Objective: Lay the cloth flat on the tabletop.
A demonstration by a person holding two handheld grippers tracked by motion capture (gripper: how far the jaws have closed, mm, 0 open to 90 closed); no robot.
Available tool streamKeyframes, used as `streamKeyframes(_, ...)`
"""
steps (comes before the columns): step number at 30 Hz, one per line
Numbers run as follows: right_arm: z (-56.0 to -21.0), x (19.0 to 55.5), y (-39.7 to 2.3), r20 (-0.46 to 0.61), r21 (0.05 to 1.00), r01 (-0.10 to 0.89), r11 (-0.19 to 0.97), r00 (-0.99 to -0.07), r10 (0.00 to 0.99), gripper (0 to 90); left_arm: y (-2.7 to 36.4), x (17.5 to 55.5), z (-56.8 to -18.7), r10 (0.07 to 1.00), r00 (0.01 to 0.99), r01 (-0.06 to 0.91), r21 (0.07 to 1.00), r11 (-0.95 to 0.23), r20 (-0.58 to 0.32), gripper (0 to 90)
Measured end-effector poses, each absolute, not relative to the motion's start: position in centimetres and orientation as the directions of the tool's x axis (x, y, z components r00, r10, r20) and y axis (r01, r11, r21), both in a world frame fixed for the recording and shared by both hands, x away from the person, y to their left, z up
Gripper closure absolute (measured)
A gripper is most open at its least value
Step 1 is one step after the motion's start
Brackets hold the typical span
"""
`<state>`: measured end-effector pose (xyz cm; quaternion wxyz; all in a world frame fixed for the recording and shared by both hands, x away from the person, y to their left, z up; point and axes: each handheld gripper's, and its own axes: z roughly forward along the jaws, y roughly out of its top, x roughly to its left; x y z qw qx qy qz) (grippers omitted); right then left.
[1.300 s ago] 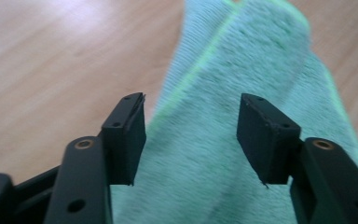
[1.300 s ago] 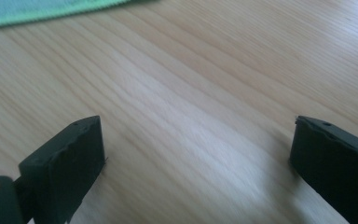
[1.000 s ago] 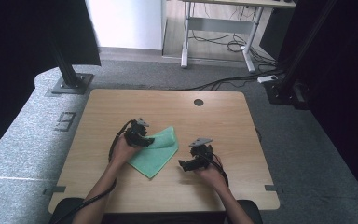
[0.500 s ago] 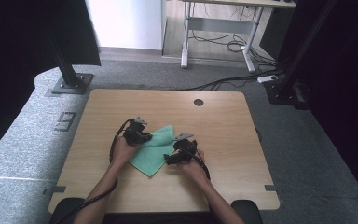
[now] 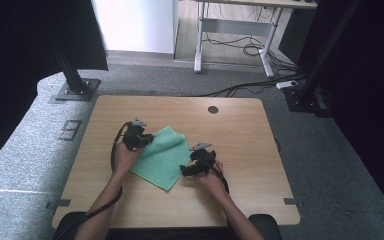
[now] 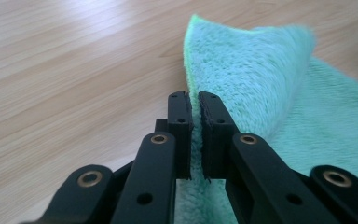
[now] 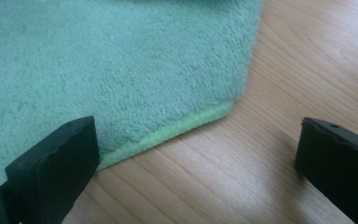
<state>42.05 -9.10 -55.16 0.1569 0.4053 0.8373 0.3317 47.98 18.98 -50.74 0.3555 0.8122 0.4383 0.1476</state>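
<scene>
A green cloth (image 5: 162, 159) lies on the wooden table (image 5: 240, 130), between my hands. My left gripper (image 5: 147, 140) is at the cloth's far left corner. In the left gripper view its jaws have just been closing, and the left gripper (image 6: 195, 100) is now shut on a raised fold of the cloth (image 6: 251, 70), which arches up off the wood. My right gripper (image 5: 184, 171) sits at the cloth's right side. In the right gripper view the right gripper (image 7: 195, 128) stands wide open low over the table, with a corner edge of the cloth (image 7: 121, 60) just ahead of its jaws.
A round cable hole (image 5: 213, 109) sits near the table's far edge. Bare wood (image 5: 260, 165) stretches to the right of the cloth. Beyond the table are grey carpet, a black post base (image 5: 75, 90) at the far left and a desk frame with cables (image 5: 235, 40).
My right gripper has moved left up to the cloth's right side. The left gripper has pinched the cloth's far left corner and lifted it a little, so that corner now curls up.
</scene>
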Motion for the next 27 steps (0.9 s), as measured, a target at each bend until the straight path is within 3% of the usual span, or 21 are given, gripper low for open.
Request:
streamKeyframes(9,-55.1,41.9,-10.5,0.007,0.673,0.585,0.453,-0.618,0.786,0.0,21.4,47.6,-51.5,0.858,0.512,0.626,0.698,-0.348,-0.032,81.5)
streamKeyframes(17,-54.9,41.9,-12.7,0.009,0.664,0.595,0.453,-0.612,0.791,1.6,22.6,46.4,-52.5,0.839,0.543,0.634,0.669,-0.388,-0.029,48.3)
streamKeyframes(27,-54.7,41.5,-14.5,0.012,0.659,0.594,0.461,-0.621,0.783,8.8,22.7,43.6,-53.1,0.834,0.551,0.61,0.696,-0.378,-0.03,27.6)
